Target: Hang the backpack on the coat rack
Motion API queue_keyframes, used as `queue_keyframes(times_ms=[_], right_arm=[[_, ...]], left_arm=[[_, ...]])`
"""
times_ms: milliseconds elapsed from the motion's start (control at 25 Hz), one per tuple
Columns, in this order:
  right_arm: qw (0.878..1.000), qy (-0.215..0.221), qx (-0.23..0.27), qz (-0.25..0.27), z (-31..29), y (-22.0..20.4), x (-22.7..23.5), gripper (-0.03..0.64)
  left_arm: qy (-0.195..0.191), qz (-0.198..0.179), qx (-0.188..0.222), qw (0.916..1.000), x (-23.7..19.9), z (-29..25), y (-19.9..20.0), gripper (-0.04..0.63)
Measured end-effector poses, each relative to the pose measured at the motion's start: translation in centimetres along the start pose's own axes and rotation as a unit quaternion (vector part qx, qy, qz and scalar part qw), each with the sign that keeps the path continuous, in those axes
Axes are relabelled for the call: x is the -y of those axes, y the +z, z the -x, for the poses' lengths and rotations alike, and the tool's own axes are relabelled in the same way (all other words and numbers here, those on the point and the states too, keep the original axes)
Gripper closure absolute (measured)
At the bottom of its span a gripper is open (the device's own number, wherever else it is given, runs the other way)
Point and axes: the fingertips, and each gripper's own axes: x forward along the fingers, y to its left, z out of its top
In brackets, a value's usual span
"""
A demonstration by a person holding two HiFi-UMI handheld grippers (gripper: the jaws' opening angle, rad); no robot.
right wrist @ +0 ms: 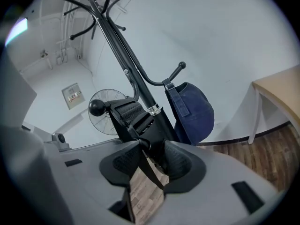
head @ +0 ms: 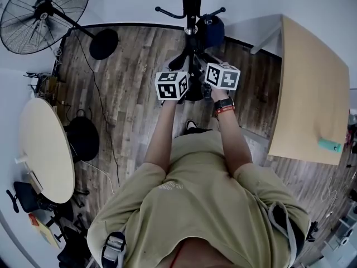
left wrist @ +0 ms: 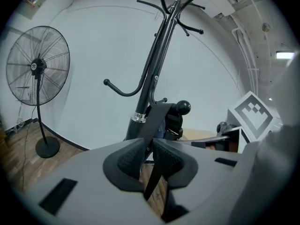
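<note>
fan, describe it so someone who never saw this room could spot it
Find the coat rack against the white wall, then look left along that wall in the head view. The fan stands there on the wood floor, beyond the round table. Nothing else has a big round wire cage on a thin black pole.

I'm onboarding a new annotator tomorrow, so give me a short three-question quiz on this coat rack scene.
1. True or false: a blue cap hangs on the coat rack.
2. In the left gripper view, what stands at the left by the wall? A) pedestal fan B) ladder C) bookshelf
3. Fill in: the left gripper is shut on a black ____.
Key: 1 true; 2 A; 3 backpack strap.
</note>
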Motion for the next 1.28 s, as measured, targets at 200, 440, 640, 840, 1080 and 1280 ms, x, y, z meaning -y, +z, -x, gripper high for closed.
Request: queue_keyframes(times_ms=[200, 440, 640, 840, 1080, 1280], right_arm=[[1.000, -0.003, 0.011, 0.010, 1.3, 0.1, -0.5, 0.468], [0.999, -0.009, 0.038, 0.021, 3.7, 0.5, -1.1, 0.471], [0.997, -0.019, 0.059, 0.042, 6.4, 0.0, -3.2, 0.483], [0.993, -0.035, 0.088, 0.074, 9.8, -0.1, -5.1, 0.515], [0.987, -0.062, 0.126, 0.078, 14.2, -1.8, -6.7, 0.558], [0.983, -0.082, 0.142, 0.085, 17.3, -3.9, -8.0, 0.571]], left_arm=[[0.005, -0.015, 0.016, 0.9998, 0.9, 1.2, 0.6, 0.545], [0.014, -0.032, 0.036, 0.9988, 2.0, 4.1, 1.5, 0.546], [0.020, -0.045, 0.049, 0.9976, 2.6, 7.7, 1.6, 0.546], [0.014, -0.055, 0.063, 0.9964, 4.0, 10.8, 1.4, 0.546], [0.002, -0.064, 0.081, 0.9947, 5.8, 15.1, 0.6, 0.546], [-0.003, -0.072, 0.097, 0.9927, 6.6, 18.9, -0.1, 0.549]])
